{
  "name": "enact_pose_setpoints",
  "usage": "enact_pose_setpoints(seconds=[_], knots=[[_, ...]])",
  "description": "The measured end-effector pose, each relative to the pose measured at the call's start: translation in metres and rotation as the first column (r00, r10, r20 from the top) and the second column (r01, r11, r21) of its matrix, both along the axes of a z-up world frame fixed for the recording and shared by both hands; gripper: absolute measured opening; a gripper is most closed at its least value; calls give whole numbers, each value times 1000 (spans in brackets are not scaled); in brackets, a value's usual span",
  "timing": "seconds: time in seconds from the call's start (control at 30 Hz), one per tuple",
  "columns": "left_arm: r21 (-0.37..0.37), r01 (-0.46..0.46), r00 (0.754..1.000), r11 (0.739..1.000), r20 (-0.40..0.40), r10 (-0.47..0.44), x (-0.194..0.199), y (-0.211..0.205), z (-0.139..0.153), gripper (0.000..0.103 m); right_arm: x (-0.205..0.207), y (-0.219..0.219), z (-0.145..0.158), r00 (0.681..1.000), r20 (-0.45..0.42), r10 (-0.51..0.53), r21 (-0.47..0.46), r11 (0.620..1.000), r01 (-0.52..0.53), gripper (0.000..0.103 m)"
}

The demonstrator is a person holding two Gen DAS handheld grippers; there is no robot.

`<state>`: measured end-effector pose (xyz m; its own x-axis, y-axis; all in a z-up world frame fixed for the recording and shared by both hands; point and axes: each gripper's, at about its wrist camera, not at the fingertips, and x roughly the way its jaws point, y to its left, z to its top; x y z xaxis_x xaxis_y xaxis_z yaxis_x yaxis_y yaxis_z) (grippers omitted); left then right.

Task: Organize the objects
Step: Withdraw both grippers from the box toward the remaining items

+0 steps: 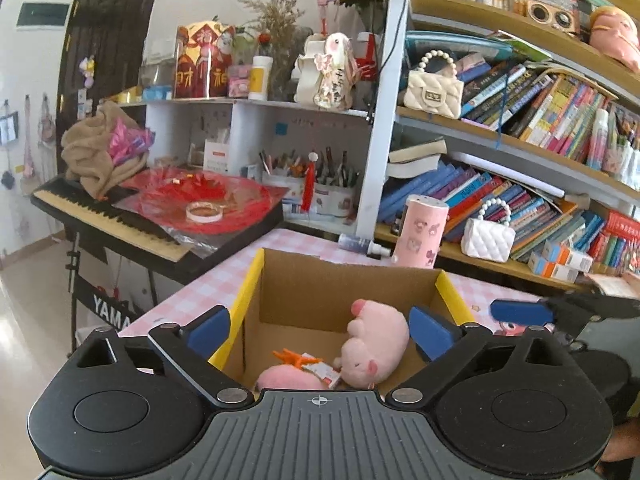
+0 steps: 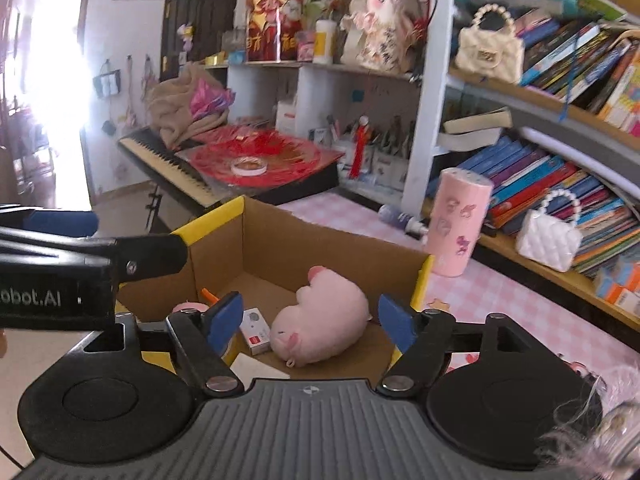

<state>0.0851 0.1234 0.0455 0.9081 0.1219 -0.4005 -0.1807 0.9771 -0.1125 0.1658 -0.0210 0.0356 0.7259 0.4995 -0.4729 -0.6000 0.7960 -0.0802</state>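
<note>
An open cardboard box (image 1: 340, 292) with yellow taped edges stands on the pink checked table; it also shows in the right wrist view (image 2: 280, 240). Inside lie a pink plush pig (image 1: 372, 344) (image 2: 320, 320), a second pink soft thing (image 1: 288, 378), an orange piece (image 1: 290, 356) and a small white and red carton (image 2: 256, 330). My left gripper (image 1: 320, 332) is open and empty above the box's near side. My right gripper (image 2: 310, 320) is open and empty, hovering over the pig. The left gripper's body (image 2: 80, 272) shows at the left of the right wrist view.
A pink cylinder with stickers (image 1: 422, 232) (image 2: 458, 224) stands behind the box. A small bottle (image 1: 360, 245) lies by it. Bookshelves with white handbags (image 1: 488, 236) fill the right. A keyboard (image 1: 120, 224) with red decorations stands to the left.
</note>
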Motion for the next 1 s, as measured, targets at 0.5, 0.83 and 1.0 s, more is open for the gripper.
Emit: enact_pose_setpoints(seconds=[0.5, 0.83, 1.0], knots=[[-48, 70, 987, 996, -139, -76, -44, -2, -28, 99, -80, -24, -20, 979, -4, -203, -46, 978, 202, 85], [-51, 134, 971, 990, -195, -142, -72, -3, -38, 99, -115, -39, -38, 927, -82, -367, -59, 930, 363, 85], [-53, 162, 960, 985, -224, -170, -80, -4, -42, 99, -134, -39, -44, 912, -91, -400, -76, 916, 394, 87]])
